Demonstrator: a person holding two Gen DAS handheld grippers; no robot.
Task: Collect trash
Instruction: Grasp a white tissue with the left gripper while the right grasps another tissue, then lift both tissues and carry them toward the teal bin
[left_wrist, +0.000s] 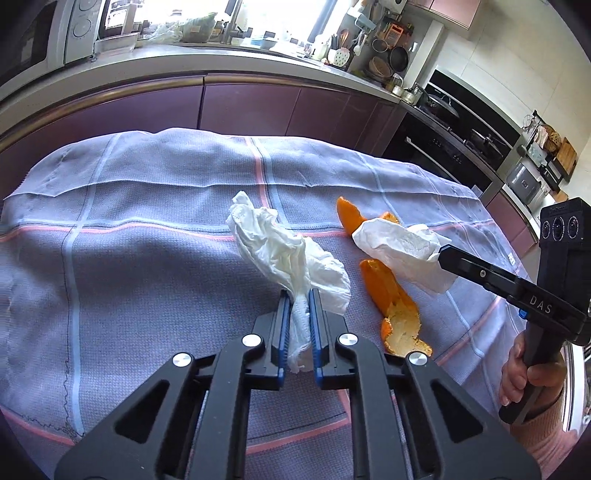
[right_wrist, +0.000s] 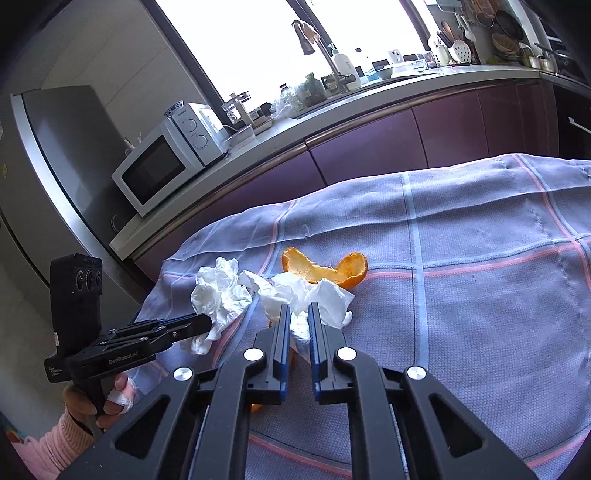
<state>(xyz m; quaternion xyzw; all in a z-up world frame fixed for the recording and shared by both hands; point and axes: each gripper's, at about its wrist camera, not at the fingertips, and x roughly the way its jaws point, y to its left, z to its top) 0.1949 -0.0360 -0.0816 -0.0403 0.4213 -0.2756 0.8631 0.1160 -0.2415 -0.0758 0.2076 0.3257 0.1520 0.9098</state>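
My left gripper (left_wrist: 298, 295) is shut on a crumpled white tissue (left_wrist: 284, 251) over the checked cloth (left_wrist: 147, 258). My right gripper (right_wrist: 298, 308) is shut on a second white tissue (right_wrist: 314, 295); in the left wrist view it (left_wrist: 445, 251) comes in from the right holding that tissue (left_wrist: 399, 247). Two orange peels lie on the cloth: one (left_wrist: 395, 306) near the tissues, one (left_wrist: 351, 216) farther back. In the right wrist view a curled peel (right_wrist: 325, 269) lies behind my tissue, and the left gripper (right_wrist: 207, 323) holds its tissue (right_wrist: 219, 291) at the left.
The cloth (right_wrist: 480, 277) covers a table. Behind it run purple cabinets (left_wrist: 251, 107) and a crowded counter (right_wrist: 406, 85). A microwave (right_wrist: 159, 170) and a fridge (right_wrist: 55, 147) stand at the left, an oven and stove (left_wrist: 461, 147) at the right.
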